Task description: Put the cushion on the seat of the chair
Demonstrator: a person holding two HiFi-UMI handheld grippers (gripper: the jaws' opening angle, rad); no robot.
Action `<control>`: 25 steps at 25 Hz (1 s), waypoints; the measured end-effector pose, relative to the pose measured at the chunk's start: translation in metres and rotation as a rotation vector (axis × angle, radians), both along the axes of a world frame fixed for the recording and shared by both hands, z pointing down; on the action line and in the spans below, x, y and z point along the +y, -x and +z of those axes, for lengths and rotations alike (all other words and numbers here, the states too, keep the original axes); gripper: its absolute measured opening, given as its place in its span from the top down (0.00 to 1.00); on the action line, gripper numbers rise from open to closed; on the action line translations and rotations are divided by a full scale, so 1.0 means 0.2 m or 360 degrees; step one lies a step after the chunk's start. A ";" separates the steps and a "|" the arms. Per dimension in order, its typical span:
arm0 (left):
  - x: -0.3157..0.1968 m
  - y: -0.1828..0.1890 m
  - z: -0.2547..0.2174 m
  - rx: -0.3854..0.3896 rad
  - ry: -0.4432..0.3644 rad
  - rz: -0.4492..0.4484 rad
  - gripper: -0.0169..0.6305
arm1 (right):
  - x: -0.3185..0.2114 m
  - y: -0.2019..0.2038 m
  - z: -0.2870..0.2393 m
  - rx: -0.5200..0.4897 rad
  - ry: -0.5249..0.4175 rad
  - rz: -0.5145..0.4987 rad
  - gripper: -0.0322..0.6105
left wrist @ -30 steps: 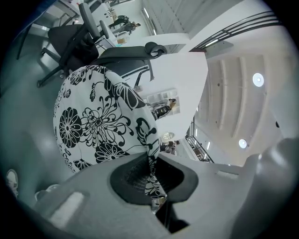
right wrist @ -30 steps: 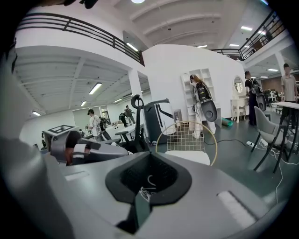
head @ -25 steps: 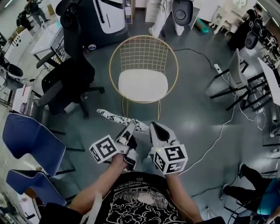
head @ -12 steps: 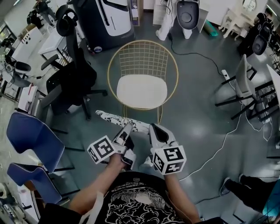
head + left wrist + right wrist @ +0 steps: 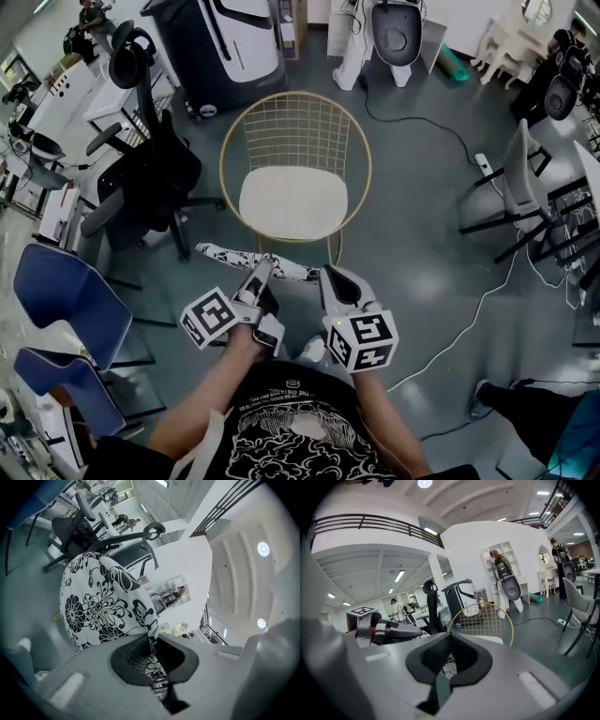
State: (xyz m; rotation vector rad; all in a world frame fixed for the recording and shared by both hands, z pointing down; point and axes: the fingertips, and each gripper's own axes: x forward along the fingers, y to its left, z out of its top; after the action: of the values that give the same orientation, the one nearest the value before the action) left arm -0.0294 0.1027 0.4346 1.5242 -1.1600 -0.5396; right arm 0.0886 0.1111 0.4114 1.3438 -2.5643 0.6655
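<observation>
The cushion (image 5: pixel 246 259) is up in the air, just in front of the chair (image 5: pixel 223 173), and it is not on it yet. From above it looks thin, because we see its edge. The left gripper (image 5: pixel 151 645) has its jaws squeezed shut on the edge of the cushion. The right gripper (image 5: pixel 449 644) has its jaws together too. A bit of the flowery cloth shows between them, so I think it holds the other side. To do this step well, I think both grippers should go forward together. They should lift the cushion over the front of the chair, lay it flat on the seat (image 5: pixel 292 202), and only then let go. If one side goes first, the cushion may droop or slide off. The cushion is soft cloth, white with black flowers, and it bends easily. The chair is a round hoop of thin gold wire with a wire grid for a back. Its seat is a smooth white pad with rounded corners. The floor (image 5: pixel 422 234) is grey and a little shiny.
</observation>
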 end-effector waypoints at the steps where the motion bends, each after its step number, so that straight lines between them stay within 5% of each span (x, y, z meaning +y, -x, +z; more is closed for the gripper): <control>1: -0.01 -0.01 0.00 0.0001 -0.0001 -0.0004 0.95 | -0.01 -0.02 0.01 0.0009 -0.0002 0.0001 0.95; 25: -0.56 -0.07 0.15 0.0044 0.0056 -0.0064 0.95 | -0.54 -0.09 0.10 0.0073 0.0020 -0.0041 0.95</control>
State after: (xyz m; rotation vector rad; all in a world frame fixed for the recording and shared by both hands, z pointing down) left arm -0.0145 -0.0096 0.4644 1.4621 -1.1751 -0.5627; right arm 0.1062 0.0038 0.4321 1.3046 -2.5328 0.6375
